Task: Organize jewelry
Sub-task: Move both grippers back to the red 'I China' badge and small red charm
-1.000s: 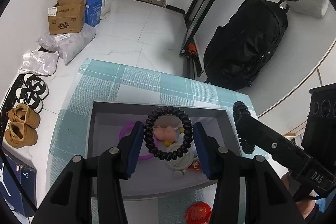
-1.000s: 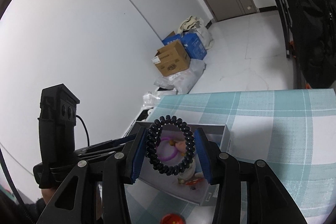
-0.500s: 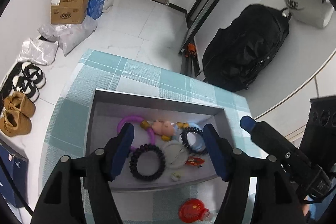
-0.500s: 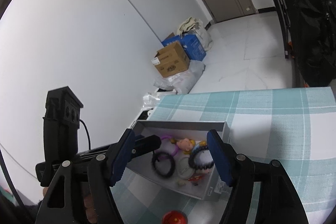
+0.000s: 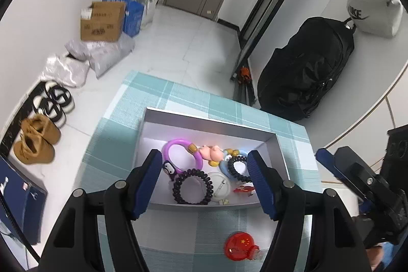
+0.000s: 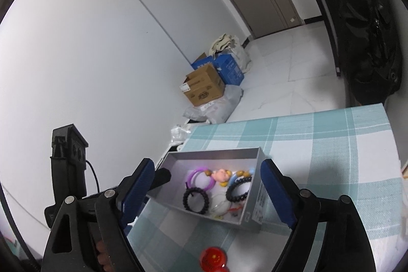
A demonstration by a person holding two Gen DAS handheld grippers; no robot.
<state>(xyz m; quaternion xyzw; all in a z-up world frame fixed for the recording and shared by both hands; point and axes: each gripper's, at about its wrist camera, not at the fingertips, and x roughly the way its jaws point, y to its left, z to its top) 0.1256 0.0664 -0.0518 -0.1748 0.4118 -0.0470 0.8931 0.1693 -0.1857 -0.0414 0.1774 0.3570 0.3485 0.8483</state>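
both tongs, left gripper (image 5: 205,180) and right gripper (image 6: 207,191), hang spread wide and empty over the grey box (image 5: 209,119). 2 black coil bands (image 5: 192,186) lie inside. next seems the red badge (image 5: 241,246), lying outside on the cloth.

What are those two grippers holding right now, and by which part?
Nothing. The left gripper and right gripper are both open and empty; the black hair ties lie in the grey box.
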